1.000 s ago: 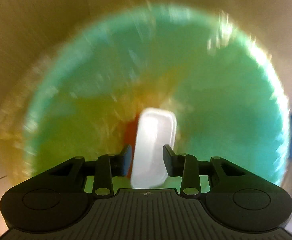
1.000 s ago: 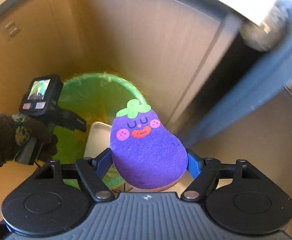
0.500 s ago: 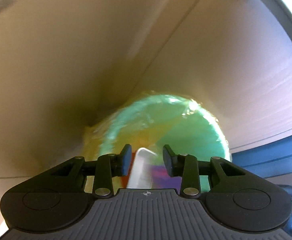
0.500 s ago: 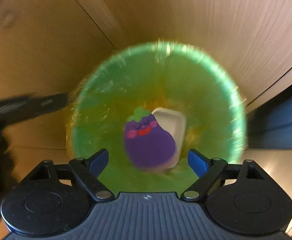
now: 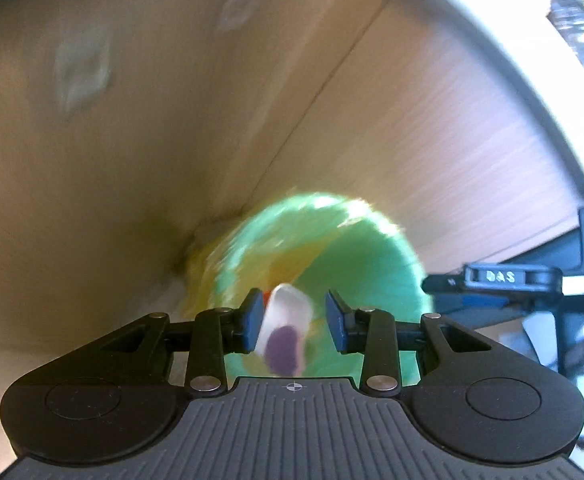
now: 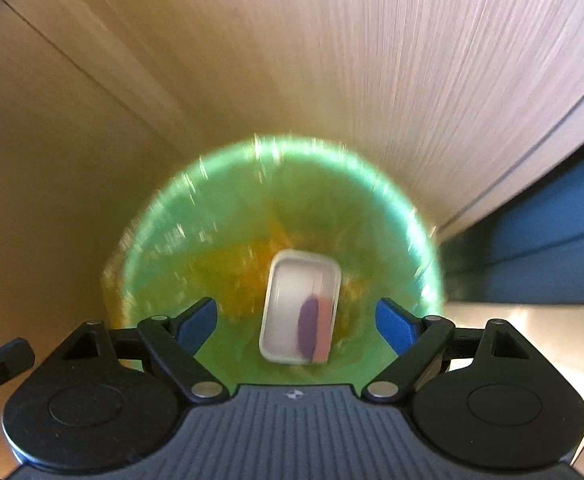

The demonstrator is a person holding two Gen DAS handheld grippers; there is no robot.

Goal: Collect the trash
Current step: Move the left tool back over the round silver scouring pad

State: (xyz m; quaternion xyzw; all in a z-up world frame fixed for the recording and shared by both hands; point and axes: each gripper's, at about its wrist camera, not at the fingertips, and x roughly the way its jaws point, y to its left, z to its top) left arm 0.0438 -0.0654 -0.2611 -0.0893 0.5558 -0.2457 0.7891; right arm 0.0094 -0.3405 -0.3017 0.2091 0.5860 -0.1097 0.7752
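A green-lined trash bin stands on the floor against wooden cabinet doors. Inside it lies a white plastic tray, and the purple eggplant sponge rests on edge in the tray. My right gripper is open and empty above the bin. In the left wrist view the bin shows lower down, with the tray and the sponge in it. My left gripper is open and empty above the bin's near rim.
Wooden cabinet doors rise behind the bin. A dark blue surface lies to the right. The other gripper's body shows at the right of the left wrist view.
My right gripper opened and let go of the eggplant sponge, which fell into the white tray in the bin. My left gripper has pulled up and back from the bin.
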